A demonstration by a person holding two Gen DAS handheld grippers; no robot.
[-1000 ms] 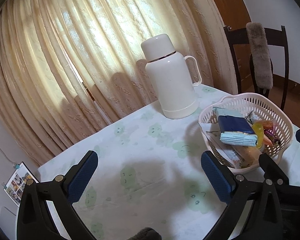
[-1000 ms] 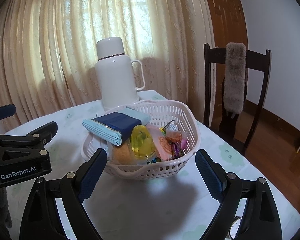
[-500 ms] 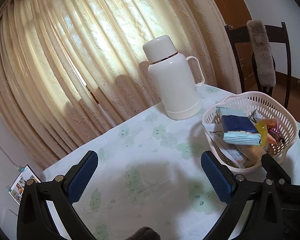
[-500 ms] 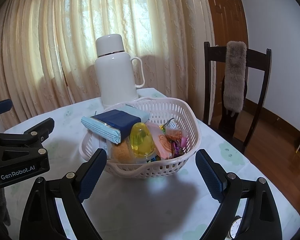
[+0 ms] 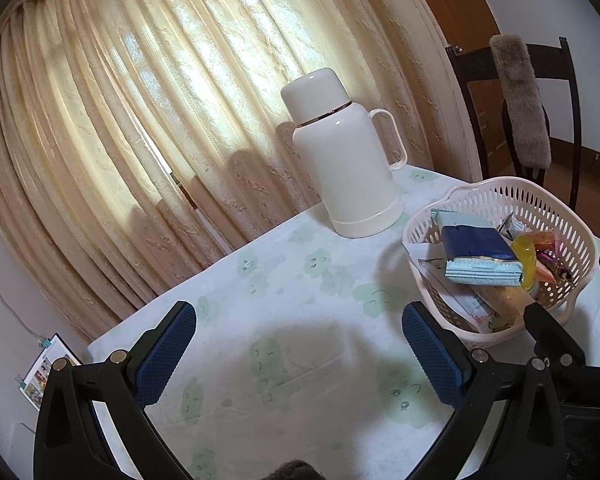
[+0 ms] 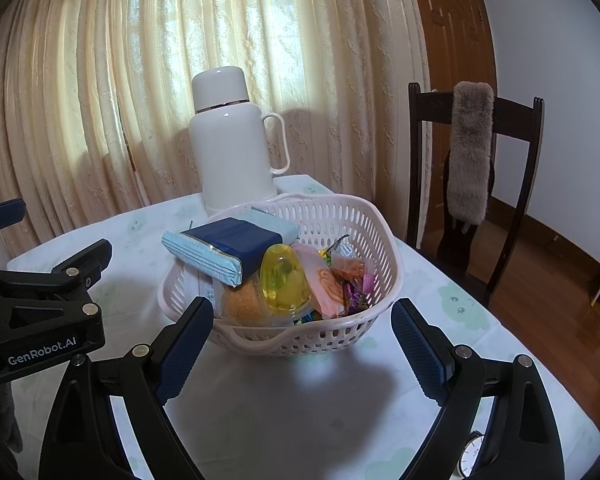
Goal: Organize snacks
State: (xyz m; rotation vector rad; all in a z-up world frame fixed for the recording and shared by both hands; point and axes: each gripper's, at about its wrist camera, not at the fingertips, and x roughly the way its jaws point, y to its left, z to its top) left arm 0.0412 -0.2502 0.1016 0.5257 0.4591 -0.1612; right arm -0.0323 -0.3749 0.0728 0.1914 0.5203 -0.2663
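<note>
White basket (image 6: 384, 276) holds several snacks beside one thermos (image 6: 236, 148); both tools gape empty.

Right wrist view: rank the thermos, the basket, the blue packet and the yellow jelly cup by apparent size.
1. basket, though nearest
2. thermos, close behind
3. blue packet
4. yellow jelly cup

A perforated plastic basket (image 6: 340, 220) of glossy wrapped snacks (image 6: 224, 254) sits beside a smooth, glossy thermos (image 6: 232, 148) on the matt cloth-covered worktop (image 6: 300, 400).
</note>
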